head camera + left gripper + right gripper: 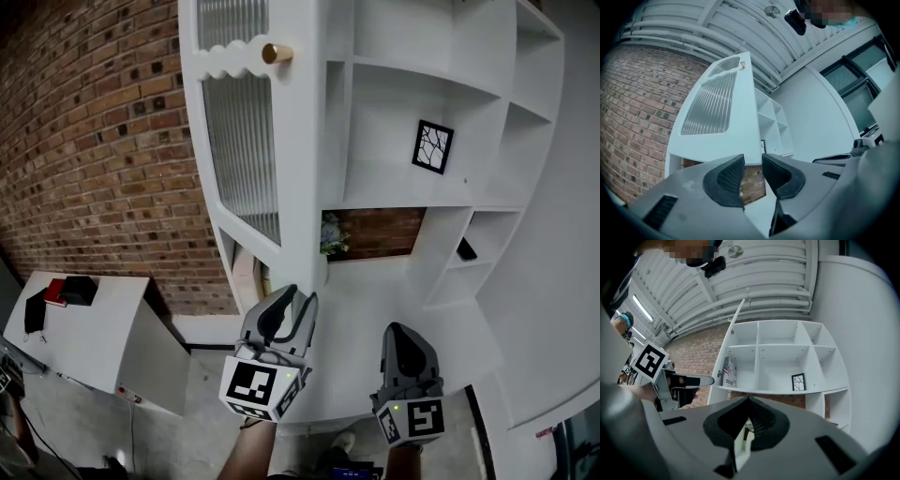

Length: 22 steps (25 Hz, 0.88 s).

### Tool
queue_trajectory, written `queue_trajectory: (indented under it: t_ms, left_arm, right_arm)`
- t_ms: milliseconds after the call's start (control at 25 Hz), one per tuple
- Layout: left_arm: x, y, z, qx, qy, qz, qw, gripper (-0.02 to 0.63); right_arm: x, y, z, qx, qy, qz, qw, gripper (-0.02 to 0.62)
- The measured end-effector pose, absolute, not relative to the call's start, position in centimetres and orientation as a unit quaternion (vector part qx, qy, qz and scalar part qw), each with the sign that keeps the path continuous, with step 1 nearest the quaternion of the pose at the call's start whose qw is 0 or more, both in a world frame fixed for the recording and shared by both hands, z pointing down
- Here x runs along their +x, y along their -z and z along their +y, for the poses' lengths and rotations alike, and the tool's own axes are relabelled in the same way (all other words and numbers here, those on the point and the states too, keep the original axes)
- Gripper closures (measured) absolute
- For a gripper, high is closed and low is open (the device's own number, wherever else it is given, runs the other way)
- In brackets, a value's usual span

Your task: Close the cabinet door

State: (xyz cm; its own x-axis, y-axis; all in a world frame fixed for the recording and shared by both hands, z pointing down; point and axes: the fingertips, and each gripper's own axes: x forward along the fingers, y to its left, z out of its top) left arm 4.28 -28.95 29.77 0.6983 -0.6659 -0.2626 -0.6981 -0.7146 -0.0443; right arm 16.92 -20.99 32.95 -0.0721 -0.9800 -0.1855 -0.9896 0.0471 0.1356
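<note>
The white cabinet door [300,141] stands swung open toward me, with a ribbed glass panel and a gold knob [277,53] near its top. My left gripper [302,302] sits right at the door's lower corner. In the left gripper view the door [740,122] rises just beyond the jaws, and the gripper [753,171] is open by a narrow gap with nothing between the pads. My right gripper [403,339] hangs lower right, apart from the door, shut and empty [749,416]. The right gripper view shows the door [736,319] edge-on.
The open shelves hold a framed picture [432,146], books [729,372] and a small plant [331,234]. A brick wall [94,141] runs behind on the left. A low white unit [94,319] with red and black items stands at lower left.
</note>
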Motion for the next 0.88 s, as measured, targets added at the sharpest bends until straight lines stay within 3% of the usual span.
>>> queue_trajectory:
  t_ms: [240,320,880]
  left_arm:
    - [7.4,-29.7,-32.2,-0.918,-0.126,0.372,0.06,0.496]
    - [7.4,-29.7,-34.1,-0.908,-0.14,0.393,0.047,0.569]
    - [10.1,-30.0,-40.9,-0.896,-0.171,0.409,0.021,0.569]
  right_arm:
    - [20.6,-33.7,-21.7,-0.703,-0.104,0.703,0.017,0.595]
    - [21.6,-34.1,-22.3,-0.707,-0.1,0.7,0.013,0.595]
    - [25.7,-34.9,-29.4,-0.698,-0.092,0.71,-0.002,0.595]
